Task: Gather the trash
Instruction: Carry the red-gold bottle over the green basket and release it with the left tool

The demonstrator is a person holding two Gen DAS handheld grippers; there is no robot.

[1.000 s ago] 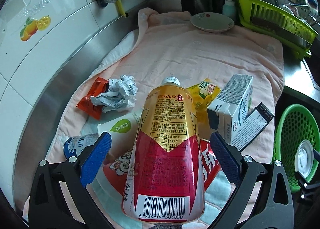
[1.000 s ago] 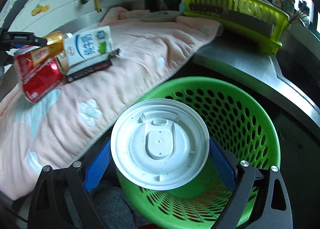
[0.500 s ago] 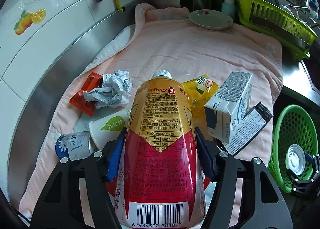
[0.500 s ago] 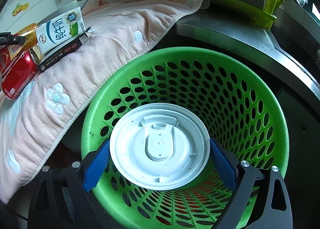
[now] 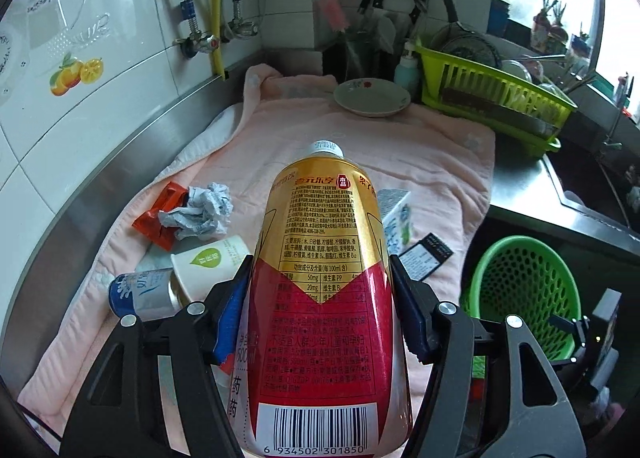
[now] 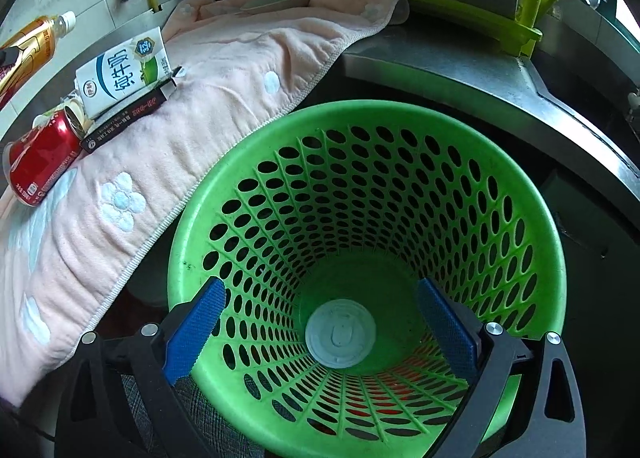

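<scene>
A: so the green basket sits below the desk edge, white lid lying on its bottom, right gripper jaws spread wide above it, just opened.

B: yep, and the left gripper jaws are clamped on the red-gold bottle, cap at 12 o'clock.

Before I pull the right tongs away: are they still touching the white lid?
Apart. The right wrist view shows the white lid lying on the green basket's bottom, while the right tongs stand open above it.

Both grippers identical: left gripper and right gripper have matte black forked arms, silver screws at pivots, blue textured pads inside.
</scene>
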